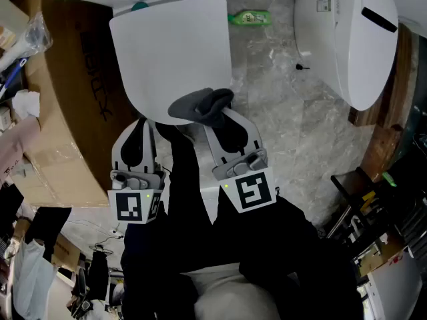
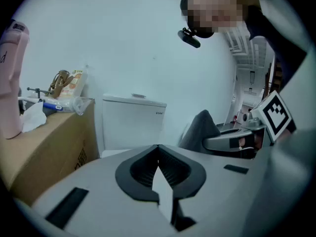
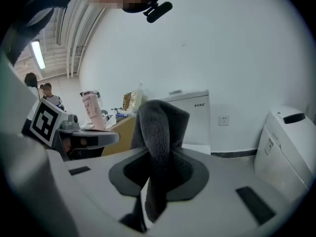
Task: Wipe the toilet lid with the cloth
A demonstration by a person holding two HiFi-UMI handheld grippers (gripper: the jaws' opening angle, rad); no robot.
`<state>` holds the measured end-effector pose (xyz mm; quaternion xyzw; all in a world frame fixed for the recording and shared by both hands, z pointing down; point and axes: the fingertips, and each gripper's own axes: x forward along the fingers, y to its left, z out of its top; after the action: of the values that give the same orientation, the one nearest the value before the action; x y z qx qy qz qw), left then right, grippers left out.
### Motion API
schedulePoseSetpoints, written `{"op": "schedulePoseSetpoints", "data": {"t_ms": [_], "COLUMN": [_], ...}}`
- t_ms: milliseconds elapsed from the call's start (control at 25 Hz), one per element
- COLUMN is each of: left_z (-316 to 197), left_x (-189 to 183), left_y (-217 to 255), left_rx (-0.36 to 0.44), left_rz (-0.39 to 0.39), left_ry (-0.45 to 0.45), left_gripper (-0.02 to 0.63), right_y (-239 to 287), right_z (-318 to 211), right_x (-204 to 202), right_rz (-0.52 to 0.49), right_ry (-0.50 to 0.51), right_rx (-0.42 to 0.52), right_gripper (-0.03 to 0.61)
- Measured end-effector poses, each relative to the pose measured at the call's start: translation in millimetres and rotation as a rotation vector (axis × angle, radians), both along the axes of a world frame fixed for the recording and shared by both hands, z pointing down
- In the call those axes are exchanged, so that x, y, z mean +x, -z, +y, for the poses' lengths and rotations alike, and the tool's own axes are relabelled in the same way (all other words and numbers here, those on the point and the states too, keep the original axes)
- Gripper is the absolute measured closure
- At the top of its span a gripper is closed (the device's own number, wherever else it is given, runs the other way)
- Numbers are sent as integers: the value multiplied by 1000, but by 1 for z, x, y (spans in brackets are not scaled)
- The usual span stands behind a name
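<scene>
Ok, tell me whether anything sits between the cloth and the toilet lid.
Nothing visible does. The cloth, clamped in the right gripper, is at the front edge of the toilet lid, and the lid's top looks bare.

Both grippers held low, side by side, pointing away from the body: left gripper [image 1: 141, 127] with jaws pressed together on nothing, right gripper [image 1: 223, 115] slightly further forward with jaws clamped on the grey cloth [image 1: 200, 103], dark sleeves [image 1: 293, 245] trailing behind.
</scene>
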<state>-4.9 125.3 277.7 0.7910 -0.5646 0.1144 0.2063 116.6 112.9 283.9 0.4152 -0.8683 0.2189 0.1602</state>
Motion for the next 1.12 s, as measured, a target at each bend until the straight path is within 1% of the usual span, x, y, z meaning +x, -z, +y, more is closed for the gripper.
{"op": "schedulePoseSetpoints", "data": {"t_ms": [240,680,800,920,1000,1120], "left_z": [5,7,7,7,6,4], "left_x": [11,16,17,16,15,11], "left_y": [-4,-5,-6,-7,-7,-8], "left_rx": [-31,-32,-32,-40,-38,-27], "left_rz": [-11,-6,1,4,6,18], "left_ry": [-31,-31,-29,-25,-23,-1], "left_gripper": [601,600,601,601,601,601], "right_y": [-2,-3,-10,-23,-35,-48], "right_z": [3,5,3,-5,-15,-40], "right_x": [6,8,7,8,9,10], "right_rz": [4,6,40,111,161,202], "right_ry": [-2,6,36,79,101,121], "right_rx": [0,2,7,27,54,103], "right_gripper": [505,505,505,505,505,505]}}
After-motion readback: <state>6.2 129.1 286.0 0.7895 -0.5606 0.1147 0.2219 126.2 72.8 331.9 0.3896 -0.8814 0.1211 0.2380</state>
